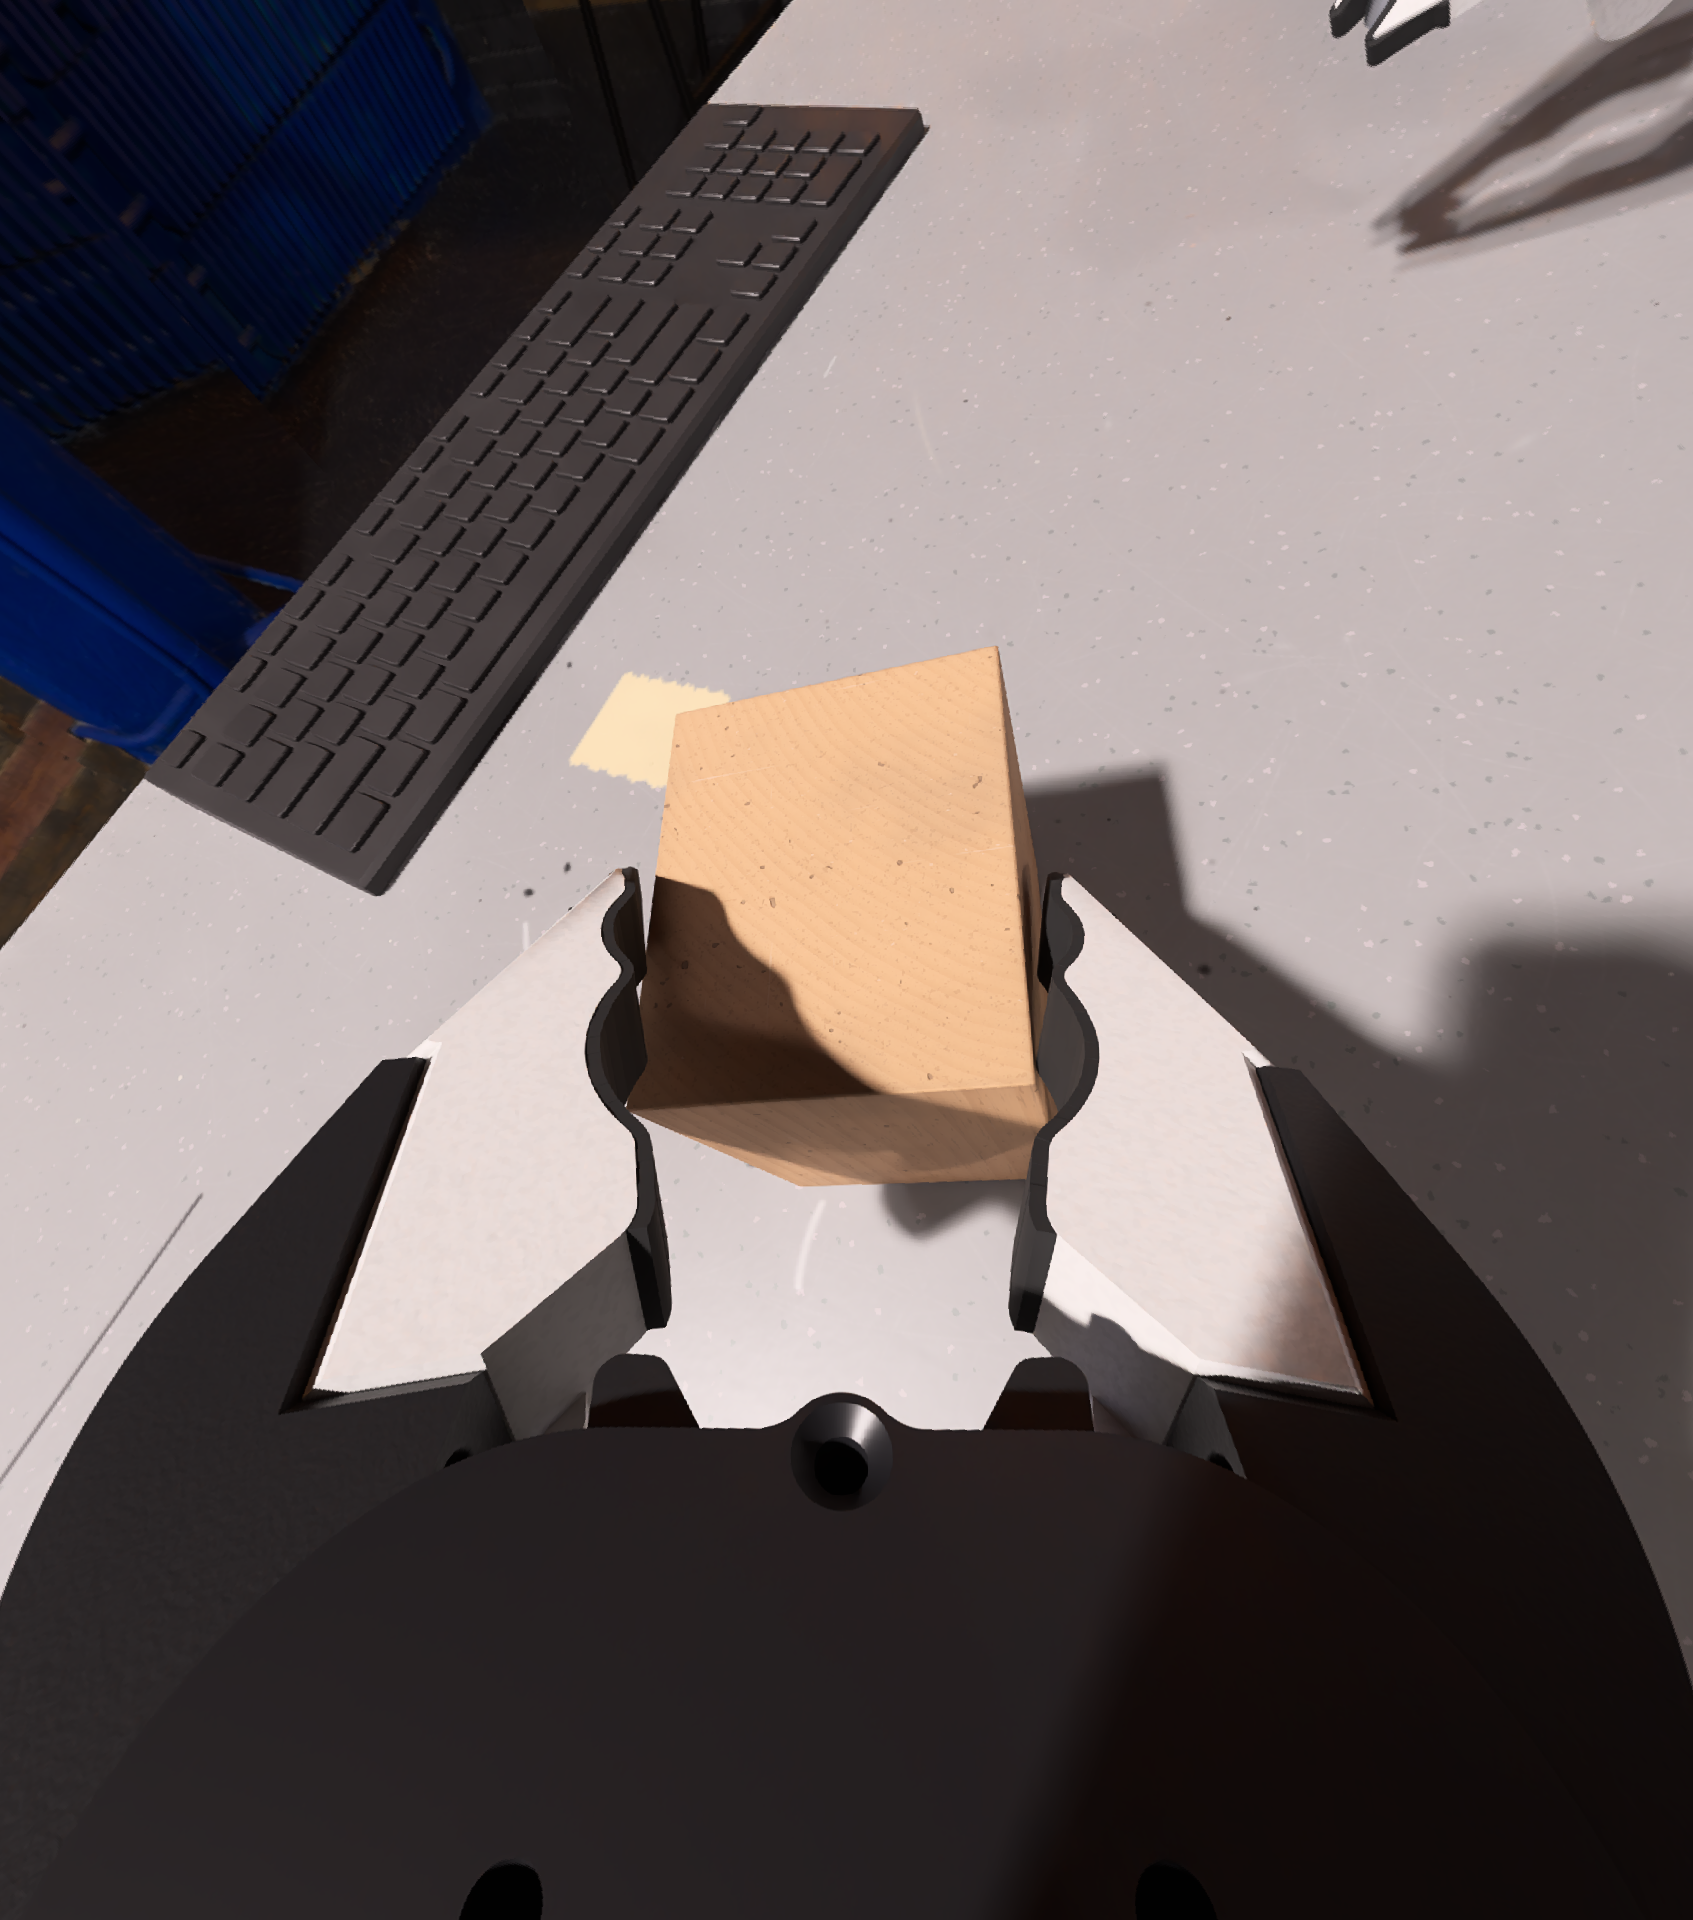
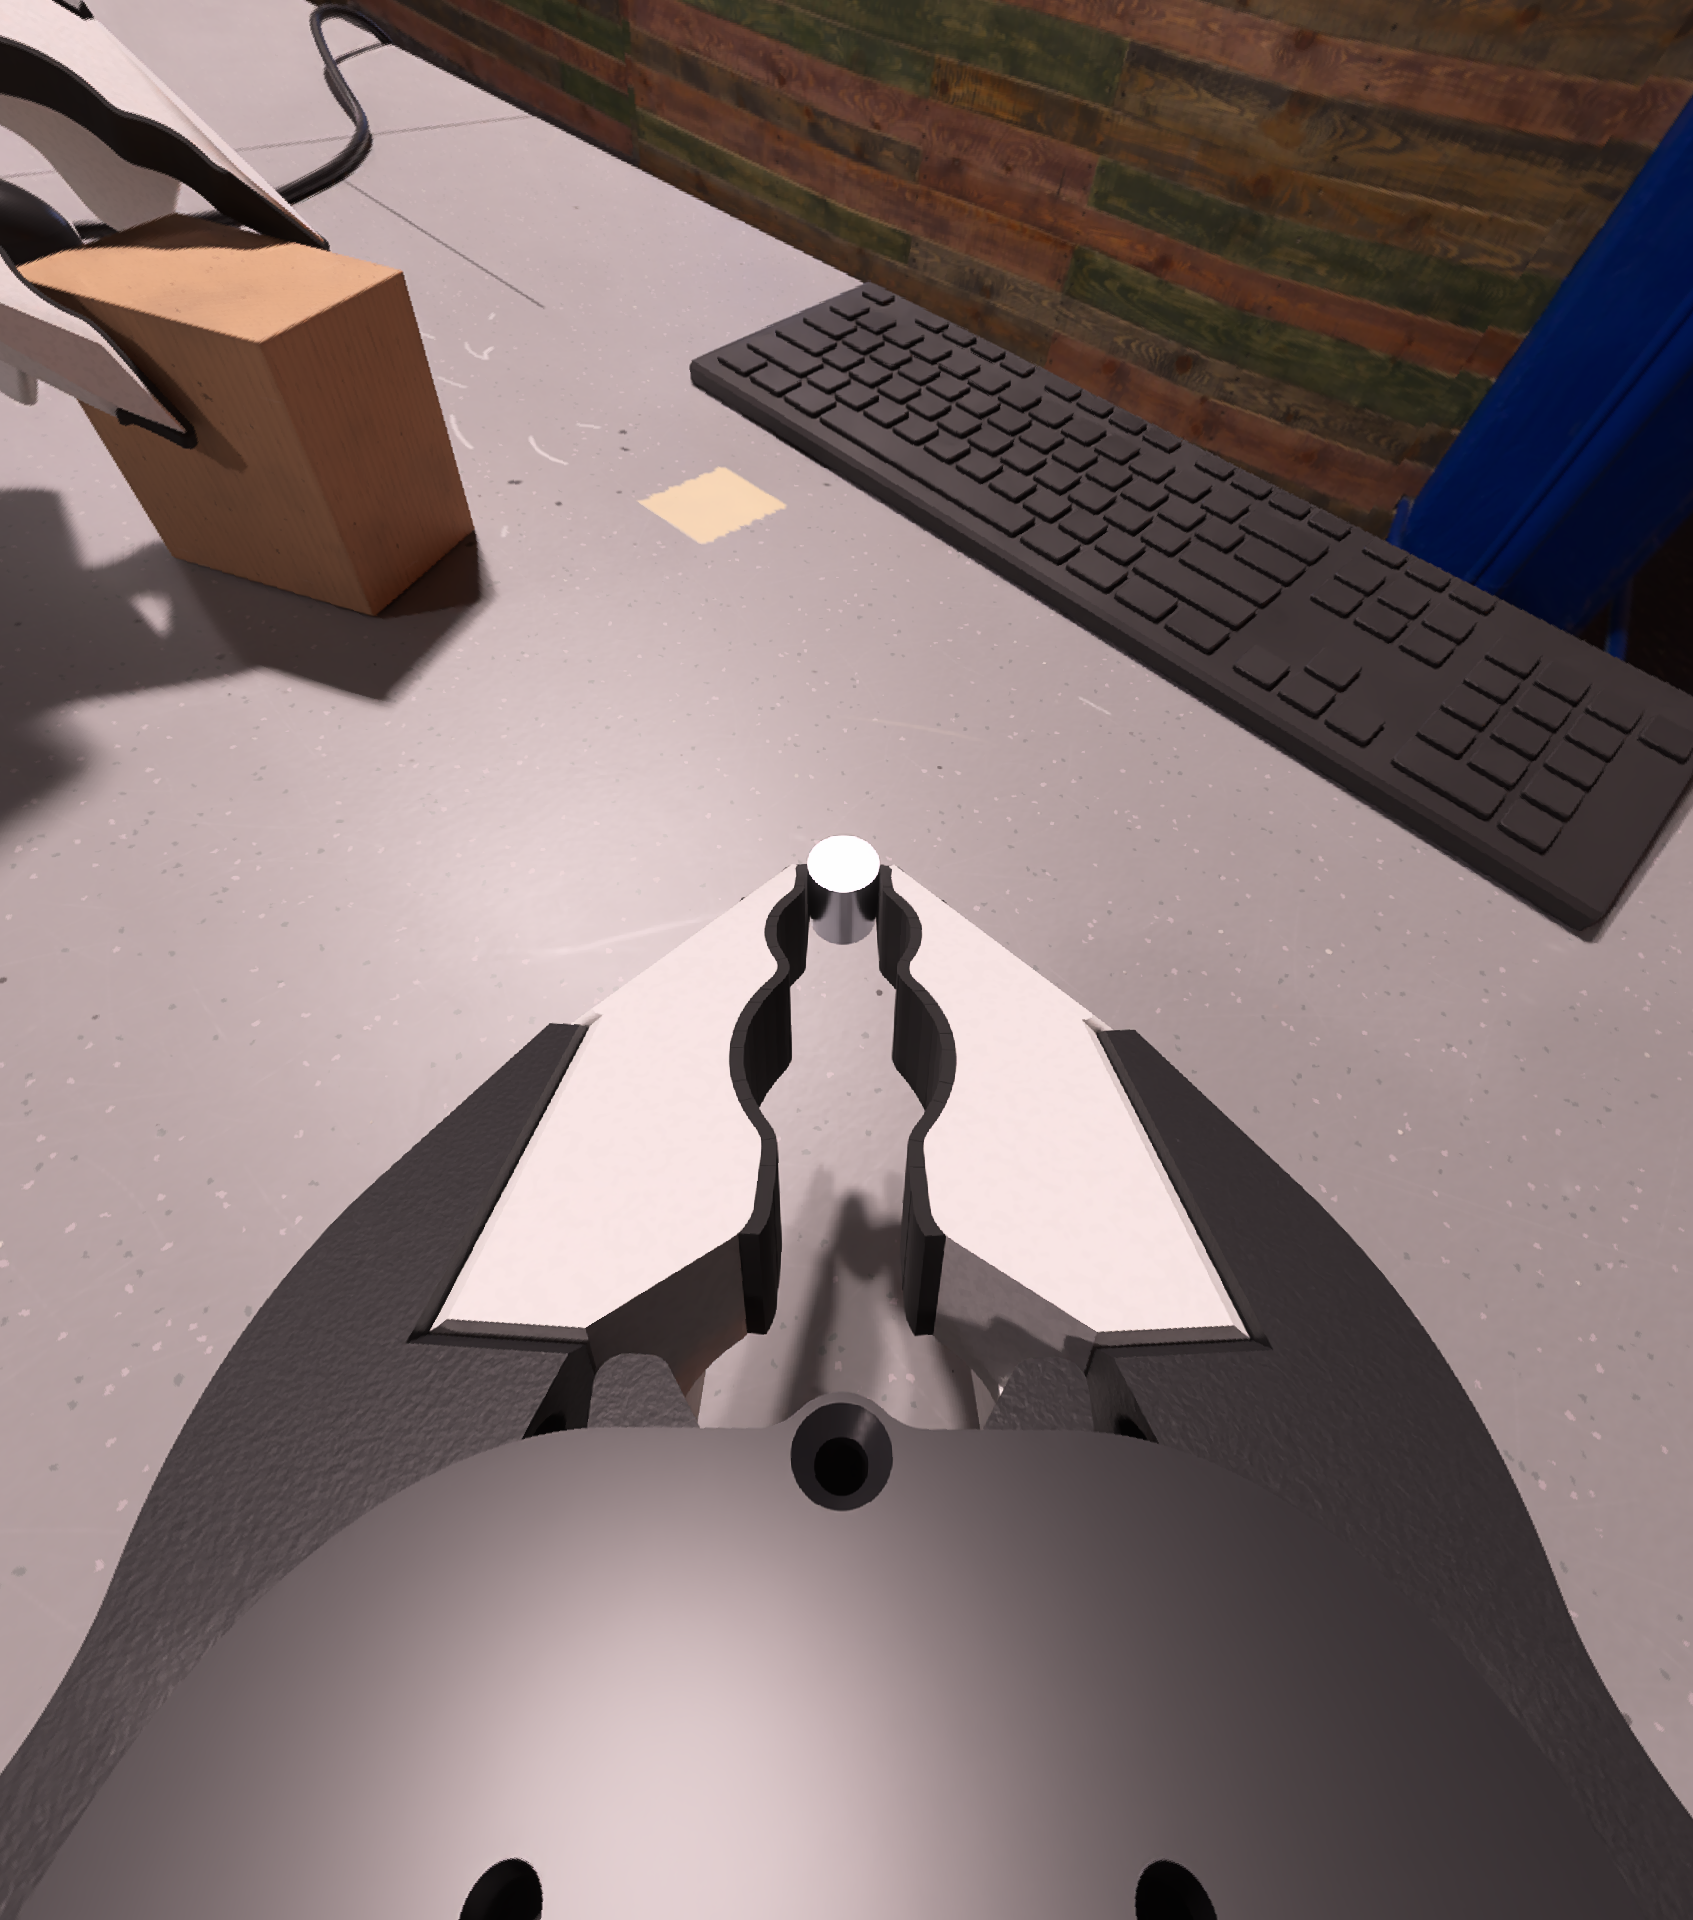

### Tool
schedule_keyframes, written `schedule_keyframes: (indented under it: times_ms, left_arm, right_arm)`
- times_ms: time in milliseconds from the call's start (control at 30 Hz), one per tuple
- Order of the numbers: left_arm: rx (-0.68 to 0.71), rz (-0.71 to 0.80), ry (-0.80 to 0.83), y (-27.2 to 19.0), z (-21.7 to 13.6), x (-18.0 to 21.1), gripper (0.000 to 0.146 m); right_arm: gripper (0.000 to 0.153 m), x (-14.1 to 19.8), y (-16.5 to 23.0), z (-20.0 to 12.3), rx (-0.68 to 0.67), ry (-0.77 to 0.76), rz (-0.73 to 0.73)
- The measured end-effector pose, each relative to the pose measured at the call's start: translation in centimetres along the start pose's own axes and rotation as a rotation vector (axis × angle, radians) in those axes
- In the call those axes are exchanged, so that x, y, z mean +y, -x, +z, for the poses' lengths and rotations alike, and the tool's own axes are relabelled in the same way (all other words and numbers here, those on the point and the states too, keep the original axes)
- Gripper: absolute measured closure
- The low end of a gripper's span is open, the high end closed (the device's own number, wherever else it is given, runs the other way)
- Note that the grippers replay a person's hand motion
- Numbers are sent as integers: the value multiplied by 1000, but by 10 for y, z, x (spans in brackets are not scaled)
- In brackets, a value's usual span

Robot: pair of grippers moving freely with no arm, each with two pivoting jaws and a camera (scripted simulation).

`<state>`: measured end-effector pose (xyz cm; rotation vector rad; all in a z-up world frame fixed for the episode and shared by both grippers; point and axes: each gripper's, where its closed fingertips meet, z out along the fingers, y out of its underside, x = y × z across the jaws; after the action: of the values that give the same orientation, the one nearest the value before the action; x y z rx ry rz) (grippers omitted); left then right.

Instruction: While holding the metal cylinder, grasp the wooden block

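Note:
The wooden block [image 1: 842, 894] is a tan rectangular piece standing tilted on the grey table [image 1: 1341, 623]. My left gripper [image 1: 842, 883] is shut on it, one pad pressed against each side. In the right wrist view the block [image 2: 302, 436] is at the upper left, leaning, with its lower far corner down at the table and the left gripper's fingers [image 2: 125, 114] clamped across its top. My right gripper [image 2: 843, 878] is shut on the small shiny metal cylinder [image 2: 843, 904], held upright at the fingertips just above the table.
A black keyboard [image 1: 530, 499] lies along the table's far edge and also shows in the right wrist view [image 2: 1185, 561]. A beige tape patch [image 2: 712, 504] lies between block and keyboard. A blue bin [image 2: 1652, 364] stands on the plank floor beyond the edge. A black cable [image 2: 343, 104] trails behind the block.

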<state>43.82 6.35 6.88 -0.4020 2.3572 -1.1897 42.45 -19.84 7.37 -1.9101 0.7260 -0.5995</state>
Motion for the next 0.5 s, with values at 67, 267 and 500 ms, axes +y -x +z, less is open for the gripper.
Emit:
schedule_keyframes:
  times_ms: [67, 267, 500]
  left_arm:
    - [-1, 1, 0, 0, 0, 0, 69]
    - [3, 4, 3, 1, -2, 1, 70]
    - [-1, 13, 8, 1, -2, 1, 70]
  right_arm:
    - [141, 0, 0, 0, 0, -2, 0]
    - [141, -1, 1, -1, -2, -6, -1]
    - [141, -2, 1, -1, -3, -5, -4]
